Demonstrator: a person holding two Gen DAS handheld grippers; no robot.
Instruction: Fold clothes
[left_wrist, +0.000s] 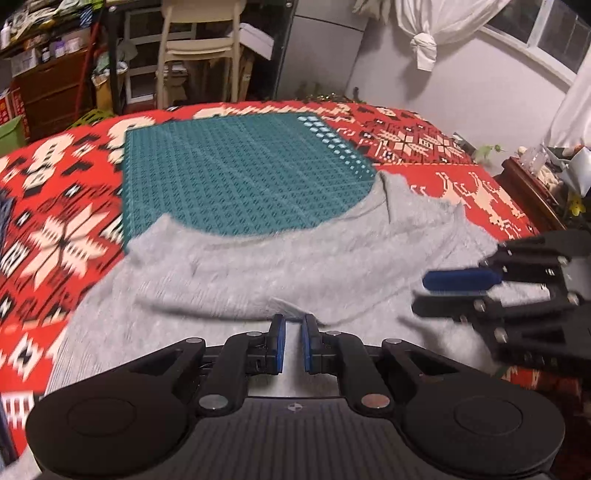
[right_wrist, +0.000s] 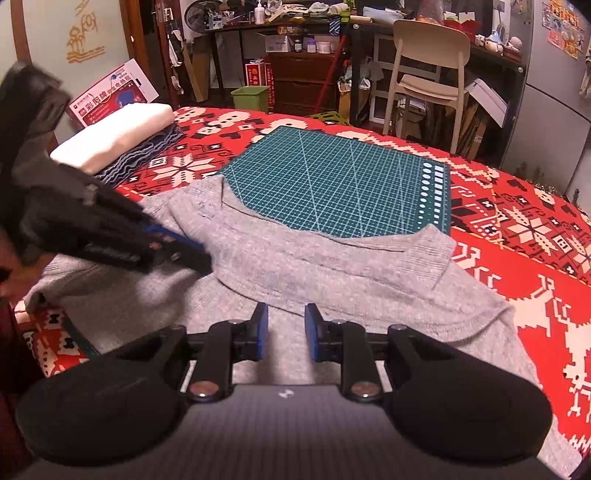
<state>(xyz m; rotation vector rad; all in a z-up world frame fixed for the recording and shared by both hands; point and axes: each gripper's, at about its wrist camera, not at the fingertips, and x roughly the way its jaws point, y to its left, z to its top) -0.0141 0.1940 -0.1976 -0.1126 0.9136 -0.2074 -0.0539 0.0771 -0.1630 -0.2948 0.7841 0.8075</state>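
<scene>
Grey knit fills the near ground under both of our tools: a soft grey knitted garment (right_wrist: 280, 258) lies spread on the bed, its near part under us and its far part folded back in a loose band whose edge laps onto the dark green gridded cutting mat (right_wrist: 332, 184). The mat rests on the red patterned blanket (right_wrist: 535, 295) that covers the bed. At the far left corner sits a stack of folded cream and blue textiles (right_wrist: 122, 136).

Our left gripper (left_wrist: 293, 341) hovers low over the grey knit, its blue-padded fingers (left_wrist: 277, 343) set a narrow gap apart, and we see no cloth pinched between them. Our right gripper (right_wrist: 286, 330) is a little wider, at a moderate gap, and likewise holds nothing; the cloth simply shows through between its pads.

We judge the fold to be partway done. The risk from here is in the pick-up: the folded band is several layers thick and rumpled, so closing on it could catch only the top layer, or drag a lower one along, and skew the fold. The two tools also sit close together, so they could knock each other. Motion blur hides whether either touches the fabric.
</scene>
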